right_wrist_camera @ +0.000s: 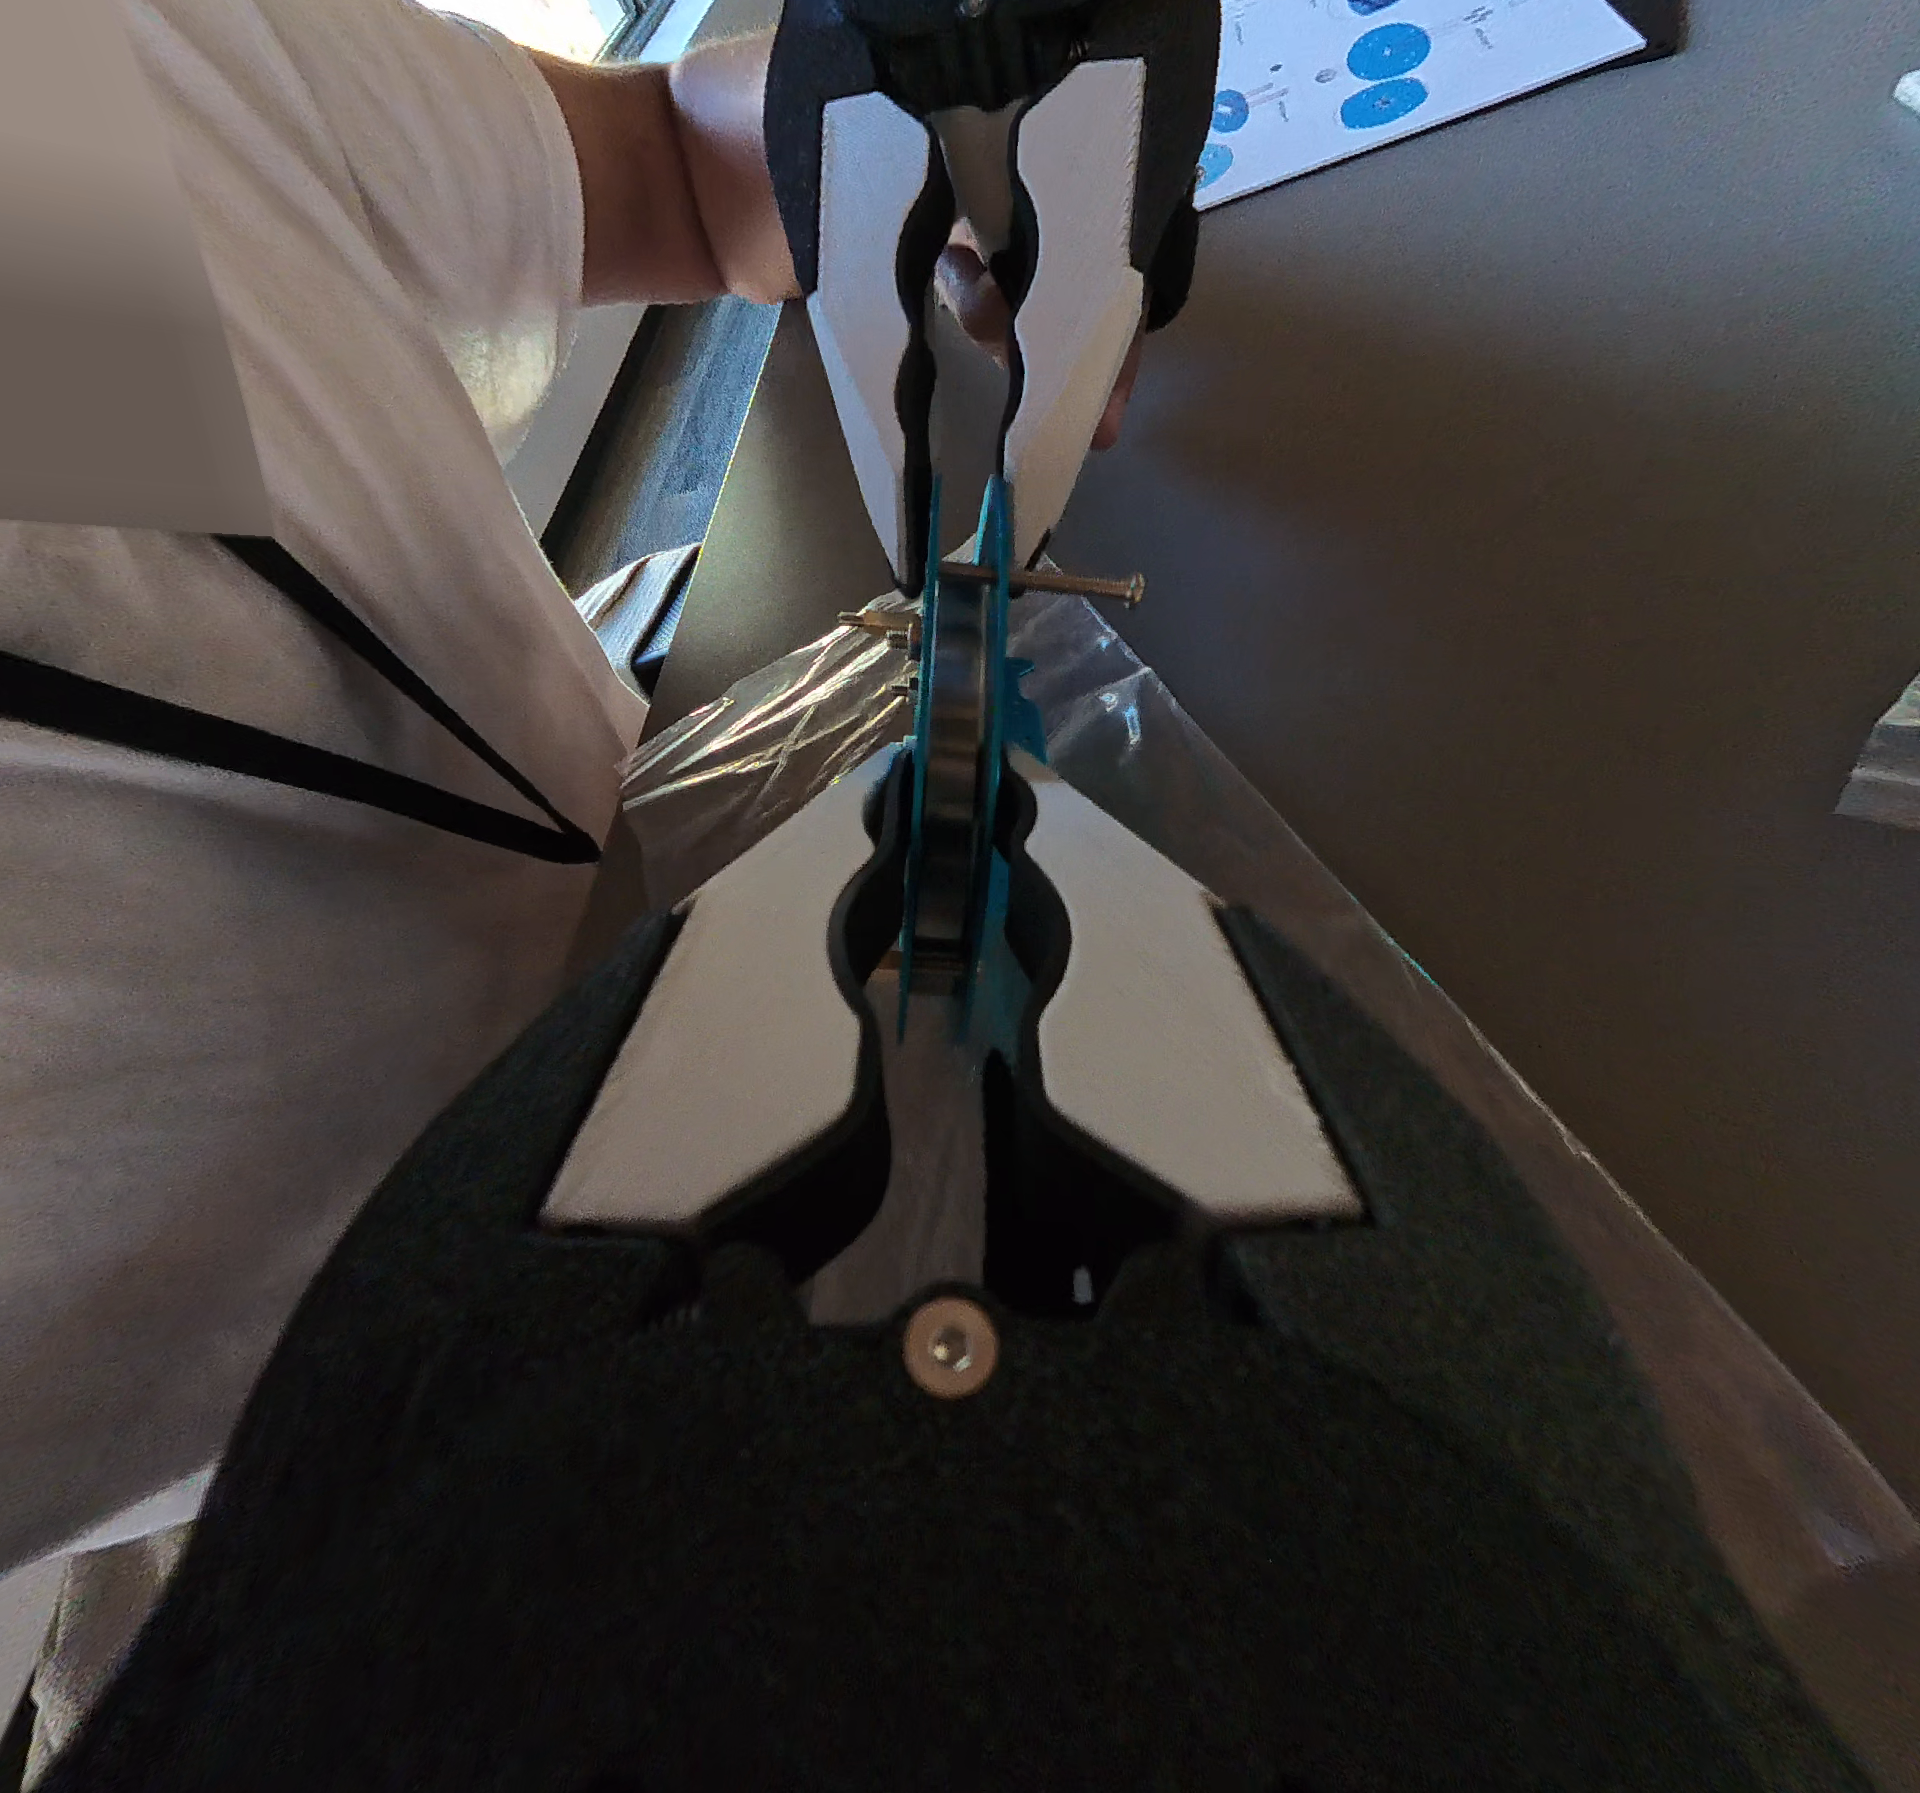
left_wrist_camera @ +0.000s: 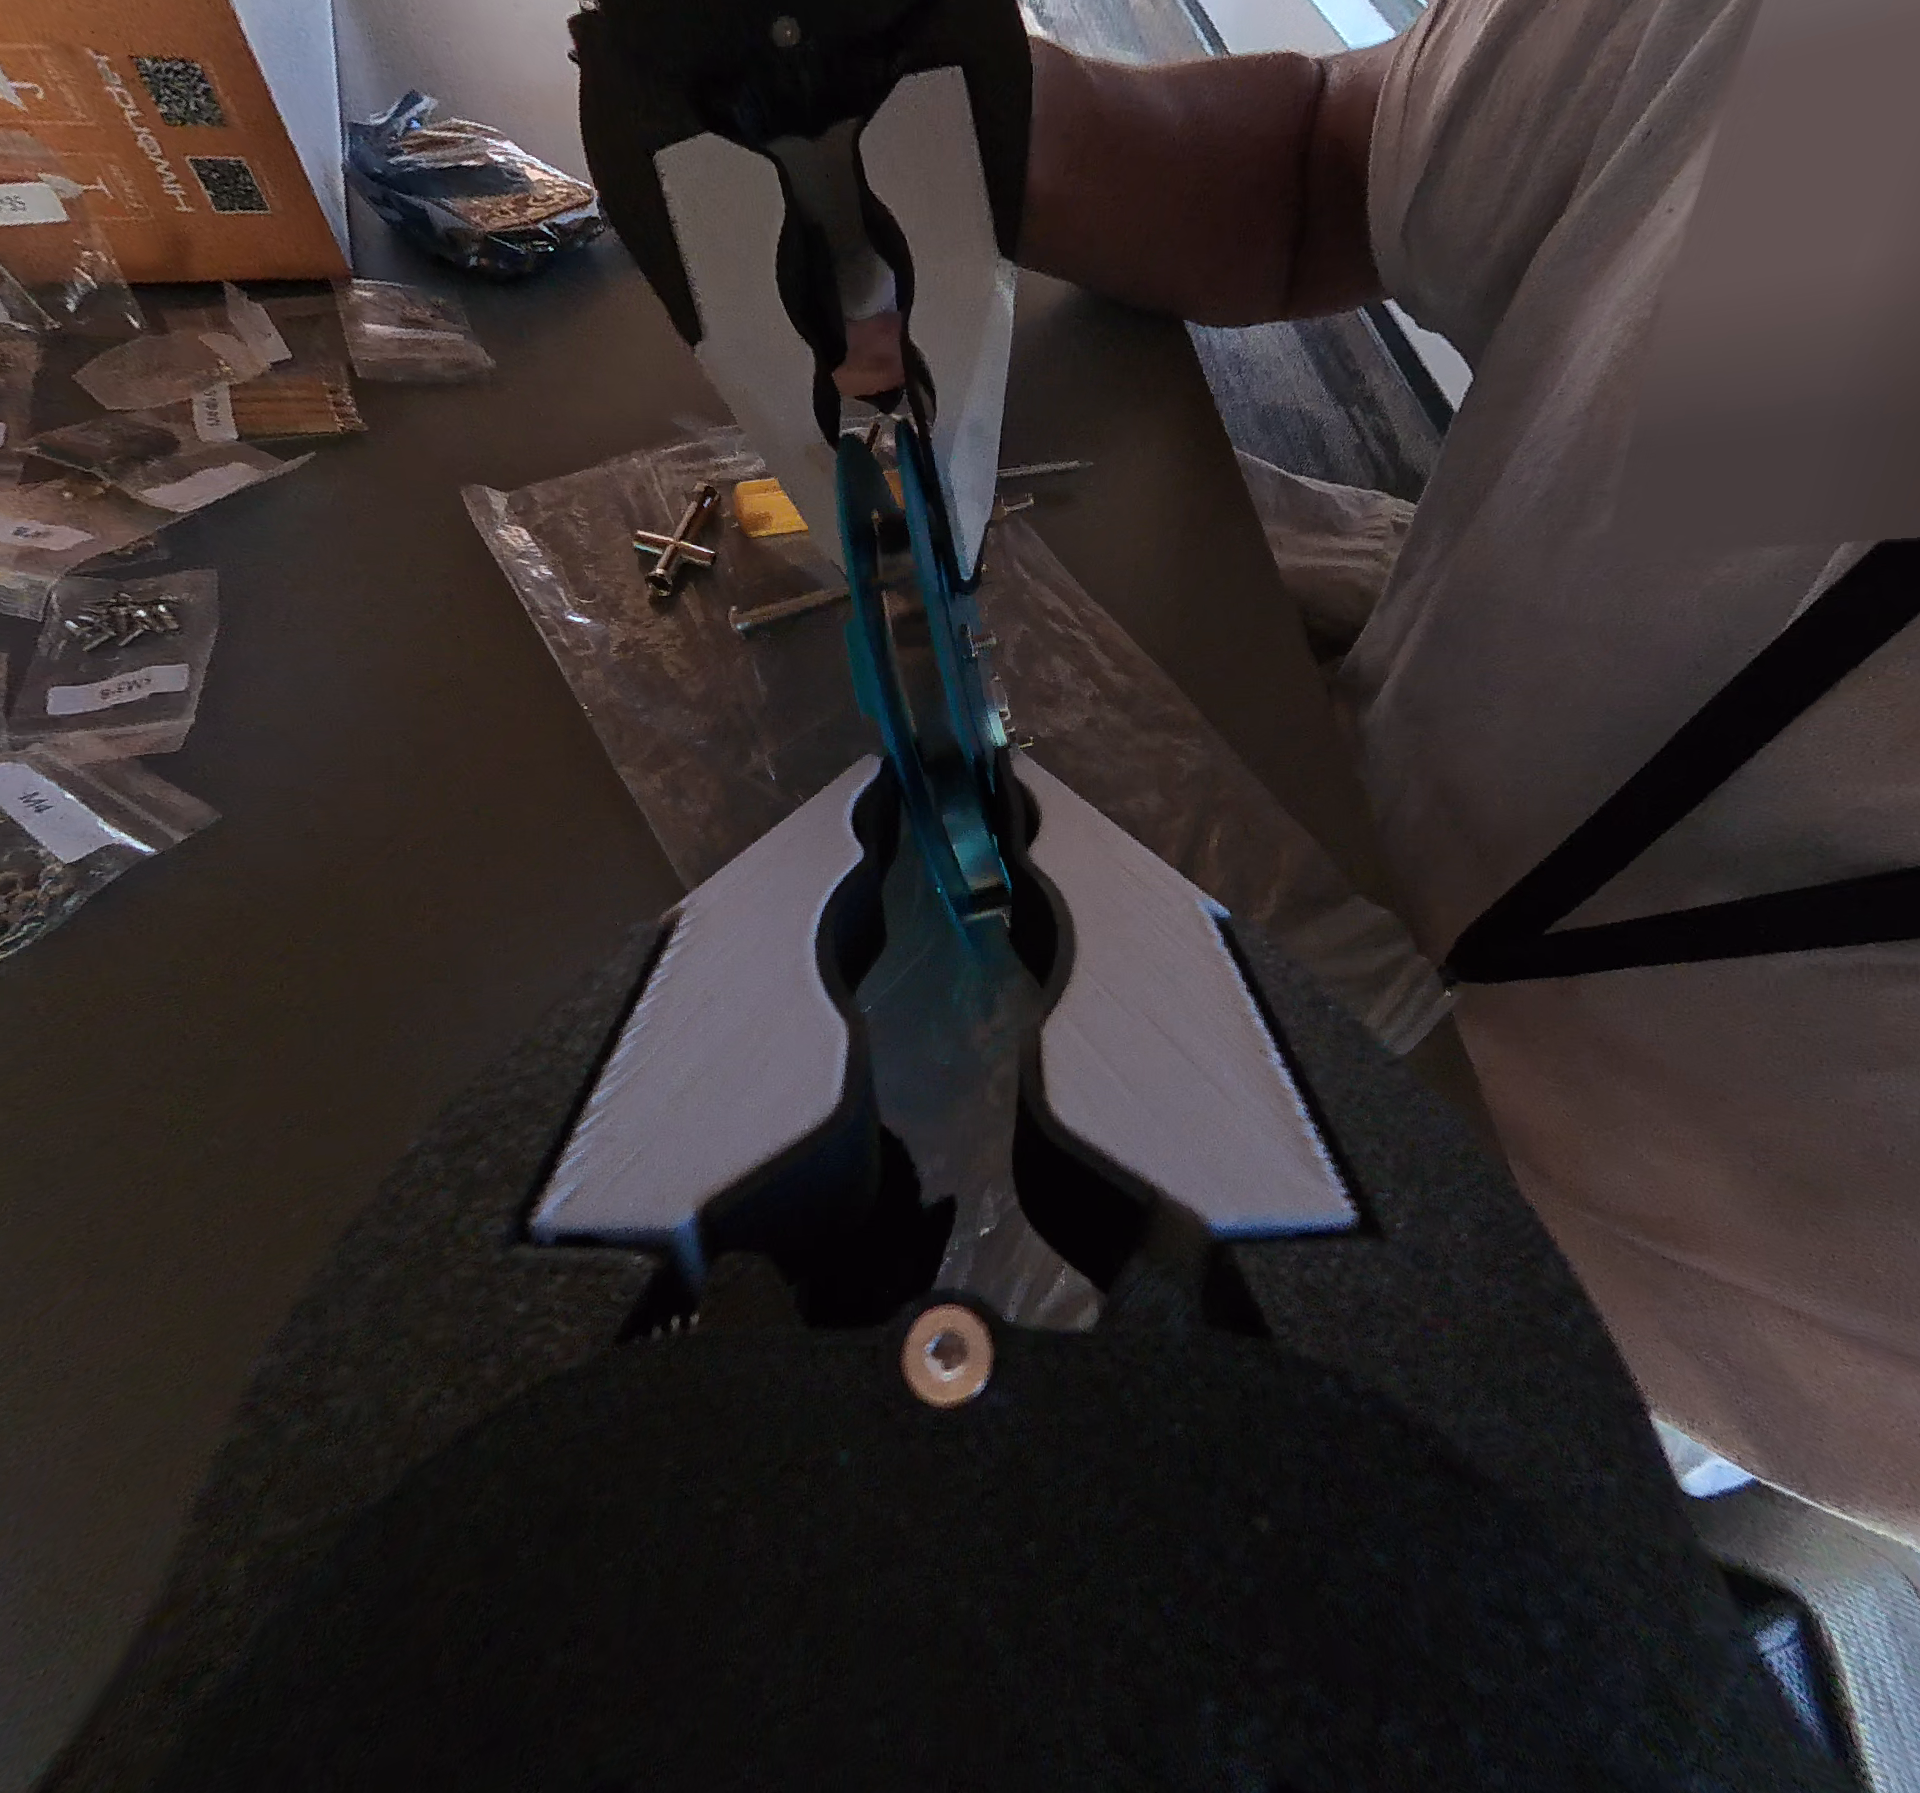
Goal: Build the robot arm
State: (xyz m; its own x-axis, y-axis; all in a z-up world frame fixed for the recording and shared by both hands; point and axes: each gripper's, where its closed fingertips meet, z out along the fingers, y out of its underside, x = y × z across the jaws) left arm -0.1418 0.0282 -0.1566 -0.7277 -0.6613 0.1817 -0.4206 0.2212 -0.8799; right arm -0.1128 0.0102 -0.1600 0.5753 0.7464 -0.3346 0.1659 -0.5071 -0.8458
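Blue disc assembly (left_wrist_camera: 940, 704): clamped edge-on between left claw (left_wrist_camera: 940, 870) and right claw (right_wrist_camera: 951, 870), held above the counter (left_wrist_camera: 364, 912). Long bolt (right_wrist_camera: 1070, 586) through discs; loose bolts (left_wrist_camera: 675, 538) on plastic bag (left_wrist_camera: 644, 663), far left.

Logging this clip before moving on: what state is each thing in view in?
Left claw: shut on the blue disc assembly.
Right claw: shut on the same assembly, opposite edge.
Blue two-plate metal disc assembly: edge-on, held above the table, between both claws.
Long silver bolt: pushed through the plates, sticking out.
Clear plastic bag: flat under the assembly.
Orange cardboard box: open.
White instruction sheet: lying open.
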